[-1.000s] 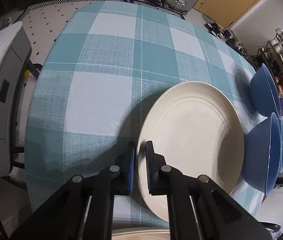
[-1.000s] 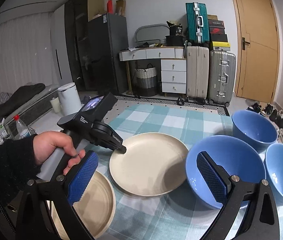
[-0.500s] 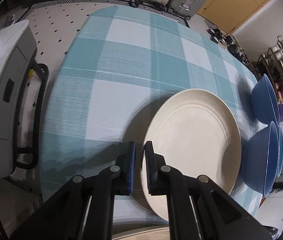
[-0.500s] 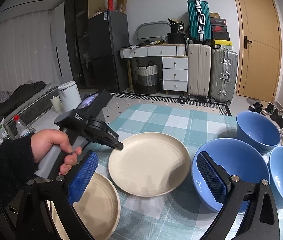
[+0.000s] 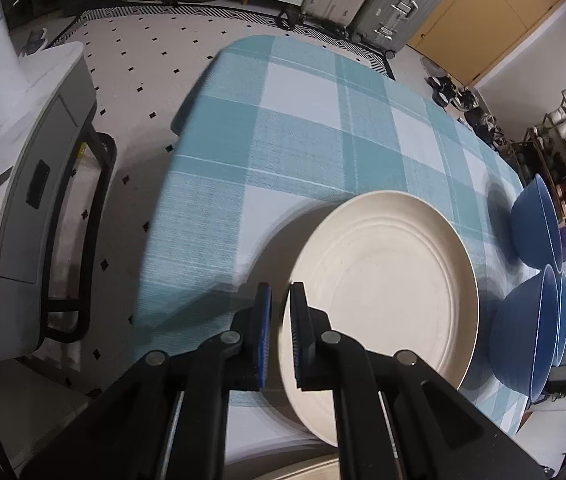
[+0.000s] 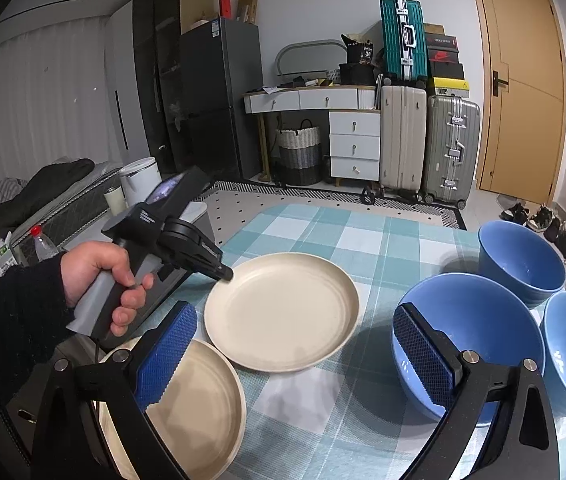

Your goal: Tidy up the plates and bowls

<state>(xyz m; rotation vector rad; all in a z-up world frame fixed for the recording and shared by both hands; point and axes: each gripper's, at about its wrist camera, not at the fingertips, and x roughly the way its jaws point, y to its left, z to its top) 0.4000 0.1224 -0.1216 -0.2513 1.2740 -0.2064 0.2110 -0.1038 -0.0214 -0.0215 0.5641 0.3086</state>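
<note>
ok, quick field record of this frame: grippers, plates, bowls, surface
left gripper: shut on the rim of the held plate, which is lifted and tilted above the cloth
right gripper: open, holding nothing, fingers wide apart
second plate: flat at the near table edge
bowls: three blue, large bowl nearest, two more behind and right
surface: checked tablecloth
</note>
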